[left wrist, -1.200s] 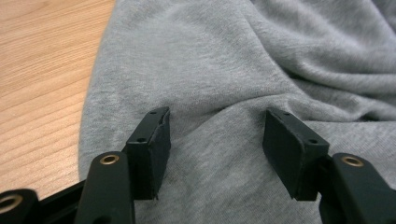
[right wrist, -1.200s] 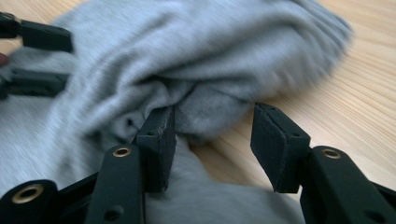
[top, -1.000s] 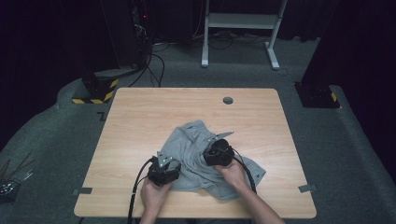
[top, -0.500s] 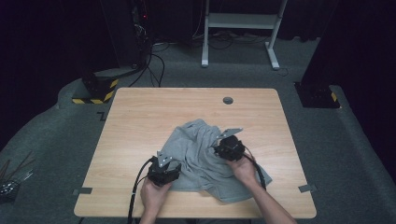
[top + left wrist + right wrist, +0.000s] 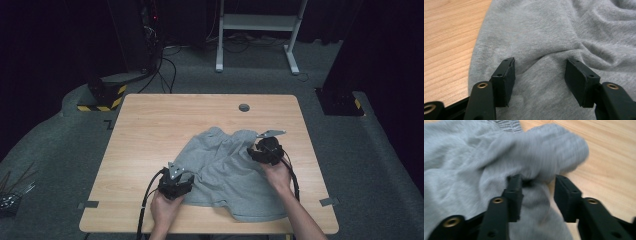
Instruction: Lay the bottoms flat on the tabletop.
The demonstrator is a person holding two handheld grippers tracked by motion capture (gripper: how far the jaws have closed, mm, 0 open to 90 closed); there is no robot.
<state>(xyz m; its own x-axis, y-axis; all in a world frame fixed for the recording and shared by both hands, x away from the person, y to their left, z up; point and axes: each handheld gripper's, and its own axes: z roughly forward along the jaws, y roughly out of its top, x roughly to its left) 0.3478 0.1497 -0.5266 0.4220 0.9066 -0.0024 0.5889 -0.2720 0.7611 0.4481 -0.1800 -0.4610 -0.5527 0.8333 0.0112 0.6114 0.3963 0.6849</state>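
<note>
One crumpled grey knit fleece garment [image 5: 227, 172] w/ ribbed band is lying mid-table on light wooden tabletop [image 5: 150, 130], nearer front edge. Left gripper [image 5: 540, 75] is sitting at its left edge, jaws apart over wrinkled cloth. Right gripper [image 5: 537, 192] is hovering at right corner, jaws apart round a raised, blurred fold.

High view overlooks the table [image 5: 150, 125]; both claw-mounted views sit close above shared grey cloth [image 5: 544, 32].

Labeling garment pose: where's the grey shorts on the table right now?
High view: grey shorts lie spread on the table's near-centre, between the left gripper and right gripper.
</note>
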